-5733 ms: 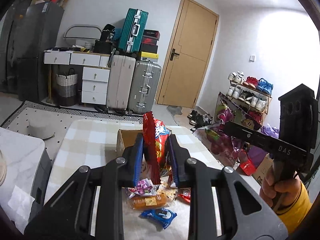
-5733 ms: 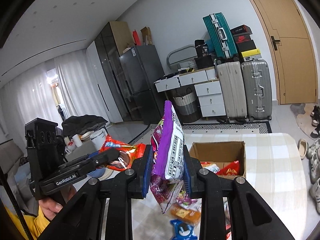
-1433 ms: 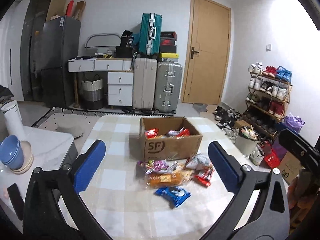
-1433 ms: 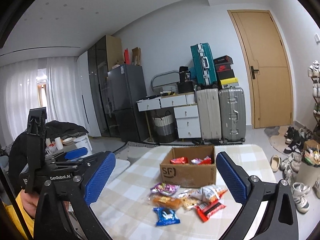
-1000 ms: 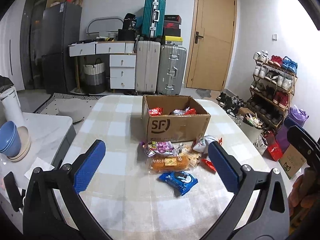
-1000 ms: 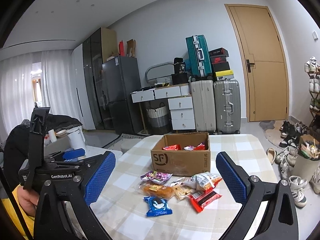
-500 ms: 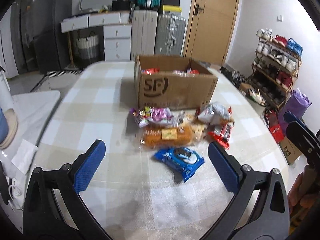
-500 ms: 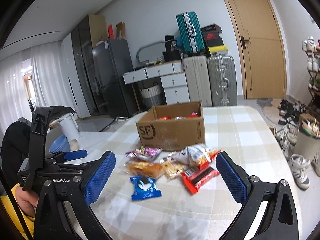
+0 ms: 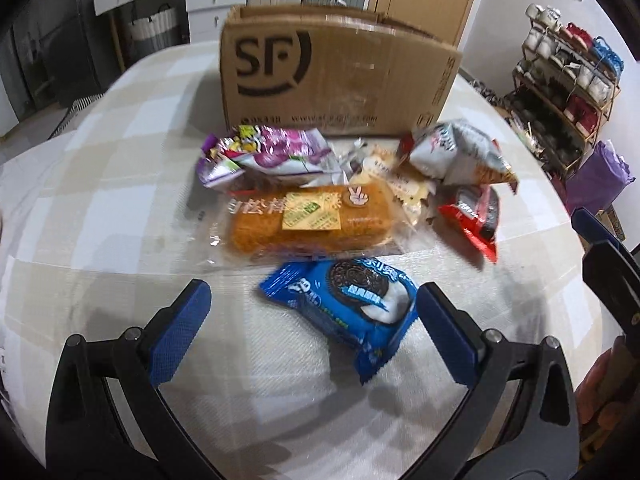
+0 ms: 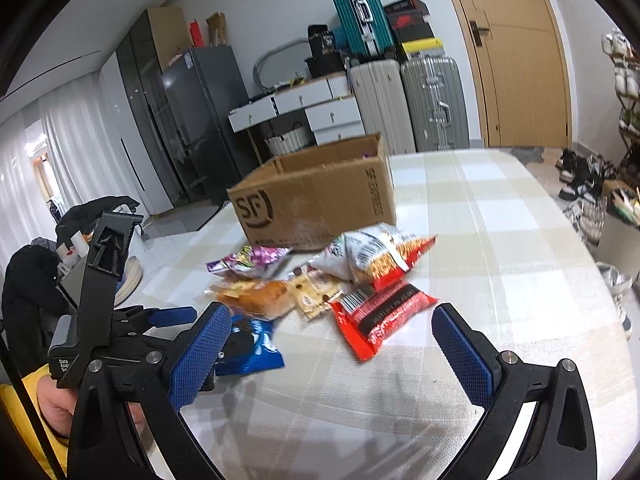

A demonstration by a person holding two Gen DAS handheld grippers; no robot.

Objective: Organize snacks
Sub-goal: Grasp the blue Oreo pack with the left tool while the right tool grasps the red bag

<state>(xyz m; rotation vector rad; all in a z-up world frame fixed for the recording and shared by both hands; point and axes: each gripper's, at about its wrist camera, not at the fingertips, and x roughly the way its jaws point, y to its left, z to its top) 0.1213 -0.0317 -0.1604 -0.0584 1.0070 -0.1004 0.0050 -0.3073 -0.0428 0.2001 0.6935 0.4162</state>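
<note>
A brown SF cardboard box (image 9: 340, 80) (image 10: 320, 196) stands on the checked tablecloth. In front of it lie several snack packs: a blue Oreo pack (image 9: 348, 300) (image 10: 252, 344), an orange cake pack (image 9: 308, 220) (image 10: 260, 294), a purple pack (image 9: 264, 152) (image 10: 248, 258), a white-and-orange chip bag (image 9: 460, 156) (image 10: 376, 256) and a red pack (image 9: 476, 216) (image 10: 380, 312). My left gripper (image 9: 312, 328) is open and empty, low over the table, its fingers either side of the Oreo pack. My right gripper (image 10: 332, 348) is open and empty just in front of the red pack.
The table (image 10: 500, 240) has its right edge near a shoe rack (image 9: 568, 64) and a purple bag (image 9: 600, 176). Suitcases (image 10: 420, 96), white drawers (image 10: 312, 112) and a dark fridge (image 10: 192, 120) stand by the back wall. A door (image 10: 516, 52) is at the back right.
Both grippers, earlier shut on a snack bag each, are now open and empty. Both have dropped down and moved in close to the snack pile in front of the box.
</note>
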